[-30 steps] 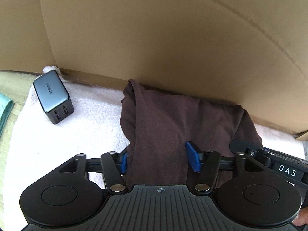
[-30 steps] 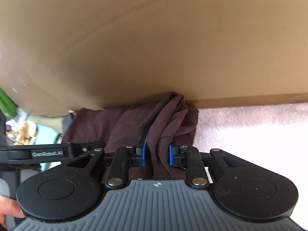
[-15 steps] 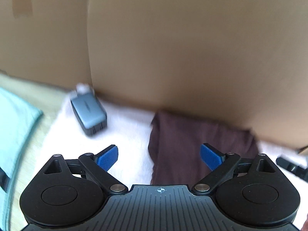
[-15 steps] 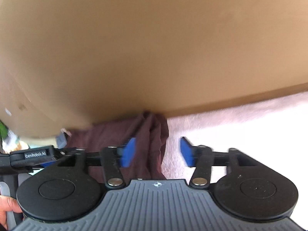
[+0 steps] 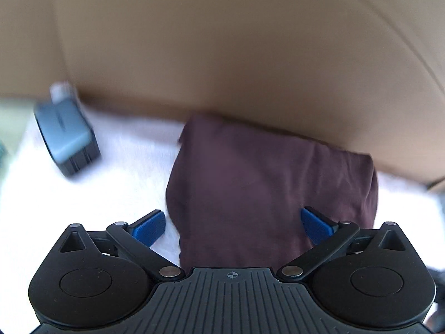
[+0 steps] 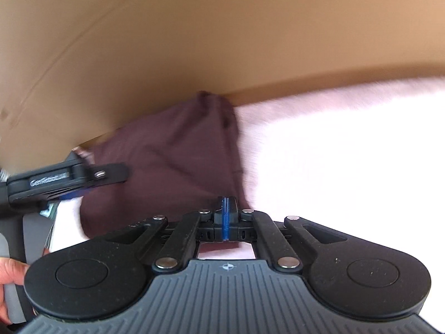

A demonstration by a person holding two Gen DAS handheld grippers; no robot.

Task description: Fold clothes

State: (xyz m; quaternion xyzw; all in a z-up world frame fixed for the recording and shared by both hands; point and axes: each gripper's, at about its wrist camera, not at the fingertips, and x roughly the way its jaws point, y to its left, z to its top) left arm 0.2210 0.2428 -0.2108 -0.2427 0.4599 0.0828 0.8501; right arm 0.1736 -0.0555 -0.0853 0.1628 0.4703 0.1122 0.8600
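A brown cardboard wall (image 5: pixel 222 55) is filling the upper half of both views, and a white towel (image 5: pixel 83 200) is covering the surface below it. Your dark maroon garment (image 5: pixel 264 194) is lying folded on the towel, its far edge touching the foot of the cardboard, in the lower middle of the left wrist view and left of centre in the right wrist view. A grey charger block (image 5: pixel 66 139), blurred, is sitting on the towel in the left part of the frame. Your left gripper (image 5: pixel 233 225) is spread wide and empty, one blue pad beside the cloth's left edge and the other over the cloth. Your right gripper (image 6: pixel 225 214) is pressed closed at the garment's near right edge; whether it is pinching cloth, you cannot tell.
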